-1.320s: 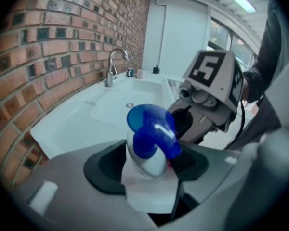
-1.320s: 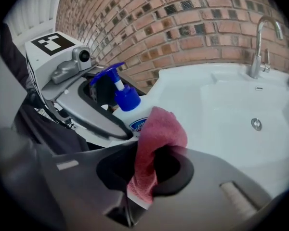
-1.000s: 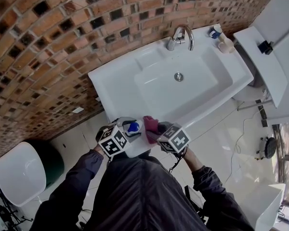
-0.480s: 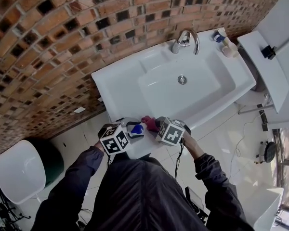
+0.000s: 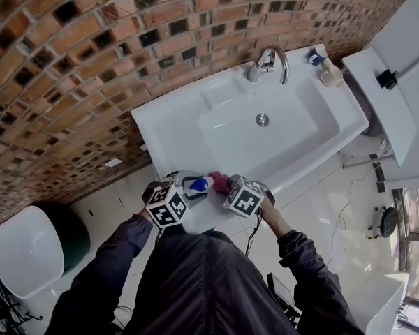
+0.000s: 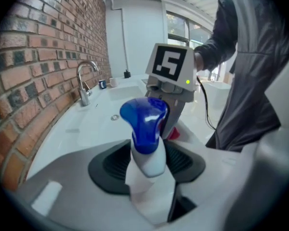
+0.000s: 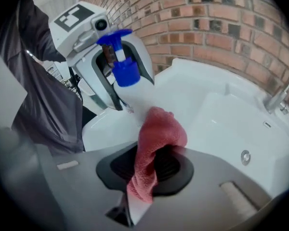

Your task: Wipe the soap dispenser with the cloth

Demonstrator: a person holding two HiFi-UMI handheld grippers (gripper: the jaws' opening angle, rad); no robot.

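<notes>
The white plastic soap dispenser (image 6: pixel 145 143) with blue pump head hangs over the white ceramic basin's (image 5: pixel 174 128) near corner, and the left gripper's (image 6: pixel 148 163) jaws have just tightened onto it. The right gripper (image 7: pixel 151 170), clamped on 1 red terry cloth (image 7: pixel 156 143), has dropped alongside, so wiping looks ready to start.

White sink (image 5: pixel 160 128) with chrome tap (image 5: pixel 269 63) against brick wall (image 5: pixel 70 61), perhaps small bottles (image 5: pixel 322 65) at its corner

The left claw (image 6: pixel 147 165) is covering the soap dispenser (image 6: pixel 145 124) below its neck; the right claw (image 7: pixel 151 172) is swallowing one end of the cloth (image 7: pixel 159 134); small items (image 5: pixel 322 63) at the far right corner of the sink (image 5: pixel 164 131) are showing too small to tell
</notes>
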